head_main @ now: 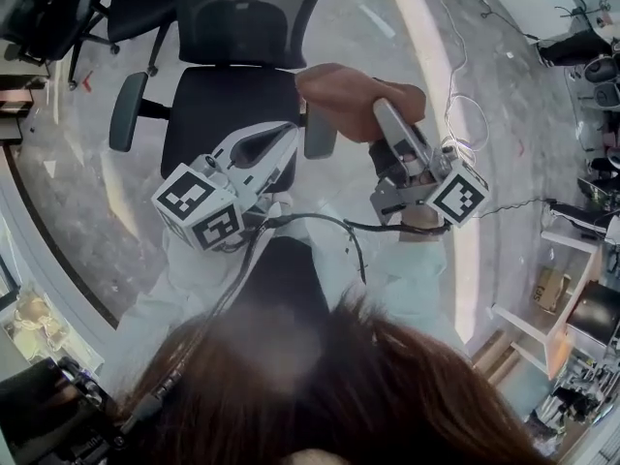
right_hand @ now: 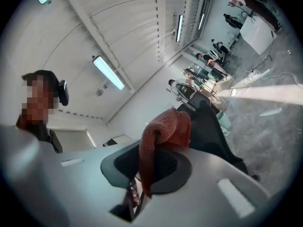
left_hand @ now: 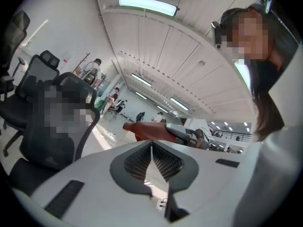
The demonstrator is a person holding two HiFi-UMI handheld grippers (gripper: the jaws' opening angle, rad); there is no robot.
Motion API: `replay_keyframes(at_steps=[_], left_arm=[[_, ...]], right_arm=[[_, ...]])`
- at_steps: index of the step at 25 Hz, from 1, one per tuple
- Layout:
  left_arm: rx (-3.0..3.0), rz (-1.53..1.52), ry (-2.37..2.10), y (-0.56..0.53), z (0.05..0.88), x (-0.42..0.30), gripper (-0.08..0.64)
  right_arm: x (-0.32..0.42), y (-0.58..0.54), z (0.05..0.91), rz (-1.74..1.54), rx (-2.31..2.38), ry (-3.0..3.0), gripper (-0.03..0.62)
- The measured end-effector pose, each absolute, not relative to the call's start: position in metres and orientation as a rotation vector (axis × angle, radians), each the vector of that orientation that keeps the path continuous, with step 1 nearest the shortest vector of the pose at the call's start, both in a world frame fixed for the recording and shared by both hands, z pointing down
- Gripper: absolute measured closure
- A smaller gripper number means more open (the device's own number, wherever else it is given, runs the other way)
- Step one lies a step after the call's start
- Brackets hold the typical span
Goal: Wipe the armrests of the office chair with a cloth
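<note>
We take the office chair (head_main: 232,114) as our landmark. It stands on the floor (head_main: 387,27) ahead of us, with its seat towards us. The left gripper (head_main: 283,136) is over the front edge of the chair's seat, and the right gripper (head_main: 386,114) is just right of the chair. The cloth (head_main: 351,100) sits between that gripper's fingers, over the chair's right-hand armrest (head_main: 320,139). The other armrest (head_main: 126,112) is on the chair's left side. Behind the chair, to the left, stand more chairs (head_main: 48,17). To the right of the chair, cables (head_main: 455,95) lie on the floor.
</note>
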State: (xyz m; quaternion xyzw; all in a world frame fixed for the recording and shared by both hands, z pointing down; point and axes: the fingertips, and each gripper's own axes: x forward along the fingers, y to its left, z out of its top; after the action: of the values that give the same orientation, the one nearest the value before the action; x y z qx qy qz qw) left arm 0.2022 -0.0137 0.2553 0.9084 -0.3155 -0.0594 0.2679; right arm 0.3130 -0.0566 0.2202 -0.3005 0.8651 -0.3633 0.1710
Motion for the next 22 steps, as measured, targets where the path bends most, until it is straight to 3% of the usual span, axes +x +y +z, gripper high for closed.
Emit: replay_keyframes(at_steps=[3,9,12,22], left_arm=[[2.48,-0.213,-0.758,-0.007,0.24,0.21,0.55],[2.407,-0.414,-0.56,0.006,0.217,0.224,0.294],[2.405,-0.436,-0.51,0.011,0.213,0.23,0.211],[2.368,-0.552,-0.539,-0.005,0.193,0.222,0.209]], right_arm=[[0.31,-0.047,0.188,-0.973,-0.742,2.445,0.558],[0.295,-0.018,0.161,-0.967,-0.501,2.438,0.557],[0.288,-0.007,0.16,-0.959,-0.408,2.467,0.558],[0.269,0.008,0.177,-0.982,-0.282,2.614,0.557]])
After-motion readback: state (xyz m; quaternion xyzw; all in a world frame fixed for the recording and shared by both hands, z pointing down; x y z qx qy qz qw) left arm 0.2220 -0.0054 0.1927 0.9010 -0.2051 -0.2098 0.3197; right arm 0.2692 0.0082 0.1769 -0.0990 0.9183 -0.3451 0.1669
